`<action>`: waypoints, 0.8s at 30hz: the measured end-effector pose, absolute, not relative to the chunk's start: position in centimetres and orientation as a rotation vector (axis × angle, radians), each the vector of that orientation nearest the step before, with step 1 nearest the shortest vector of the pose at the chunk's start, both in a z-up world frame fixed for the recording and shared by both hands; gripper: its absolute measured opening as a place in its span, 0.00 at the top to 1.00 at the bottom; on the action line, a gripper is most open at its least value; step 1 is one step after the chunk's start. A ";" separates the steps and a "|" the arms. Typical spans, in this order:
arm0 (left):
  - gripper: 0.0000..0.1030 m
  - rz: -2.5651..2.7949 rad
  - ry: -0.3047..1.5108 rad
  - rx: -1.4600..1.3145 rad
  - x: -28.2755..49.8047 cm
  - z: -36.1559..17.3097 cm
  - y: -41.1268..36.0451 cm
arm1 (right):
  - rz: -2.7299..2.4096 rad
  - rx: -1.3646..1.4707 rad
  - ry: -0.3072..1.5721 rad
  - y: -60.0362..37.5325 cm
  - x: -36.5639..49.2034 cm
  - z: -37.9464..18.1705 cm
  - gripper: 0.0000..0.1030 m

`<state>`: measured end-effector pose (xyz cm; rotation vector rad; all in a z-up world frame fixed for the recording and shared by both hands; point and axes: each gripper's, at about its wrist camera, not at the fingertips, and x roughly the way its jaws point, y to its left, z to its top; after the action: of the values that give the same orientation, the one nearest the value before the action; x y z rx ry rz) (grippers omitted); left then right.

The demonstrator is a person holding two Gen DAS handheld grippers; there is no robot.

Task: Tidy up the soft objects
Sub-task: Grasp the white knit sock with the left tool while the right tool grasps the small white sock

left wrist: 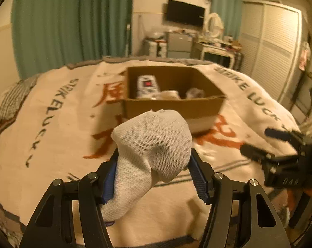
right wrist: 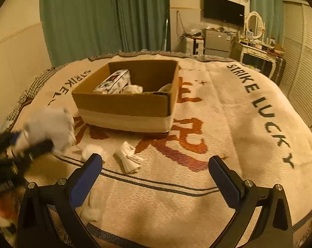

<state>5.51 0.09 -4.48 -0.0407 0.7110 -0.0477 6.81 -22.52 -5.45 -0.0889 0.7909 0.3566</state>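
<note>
1. White mesh sock (left wrist: 154, 150) sits clamped between the blue pads of the left gripper (left wrist: 154, 173), raised above the blanket (left wrist: 52, 144), its loose end hanging down past the left finger.
2. In the right wrist view the same sock (right wrist: 50, 128) and left gripper (right wrist: 27, 146) show as a blur at the blanket's left edge, near the box's front left corner.
3. Cardboard box (left wrist: 172, 105) stands open on the blanket toward its far edge, beyond the held sock.
4. Inside the box lie a patterned pack (right wrist: 114, 80) against the far left wall, a white cloth (right wrist: 133, 88) beside it, and another pale item (right wrist: 166, 86) at the right wall, too small to tell what it is.
5. Right gripper (right wrist: 156, 171) hangs over the blanket's near part with its fingers wide apart and nothing between them; the left wrist view shows it at the right edge (left wrist: 259, 142), also spread.
6. On the blanket, between the right gripper and the box's front wall, lies a knotted white rag (right wrist: 129, 157).
7. Just left of the rag sits a cotton ball (right wrist: 93, 149), partly behind the right gripper's left finger.
8. Another white tuft (right wrist: 91, 208) lies near the blanket's near edge, just beside that same finger.
9. Blanket print reads "STRIKE LUCKY" along its sides, with red characters in the middle.
</note>
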 end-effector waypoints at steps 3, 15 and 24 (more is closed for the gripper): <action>0.41 -0.013 0.724 -0.060 6.6 -5.3 1.7 | 0.401 -0.119 0.840 -20.3 8.4 -7.6 0.12; 0.41 0.045 0.822 -0.082 9.0 -10.2 3.6 | 0.438 -0.162 0.980 -16.3 12.9 -13.6 0.49; 0.41 0.030 0.815 -0.066 7.9 -9.6 2.7 | 0.461 -0.150 0.924 -16.8 10.6 -11.9 0.72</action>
<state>7.86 2.70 -9.56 -0.0664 0.8150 0.0301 10.56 -16.85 -11.86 -0.1495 0.9235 0.4610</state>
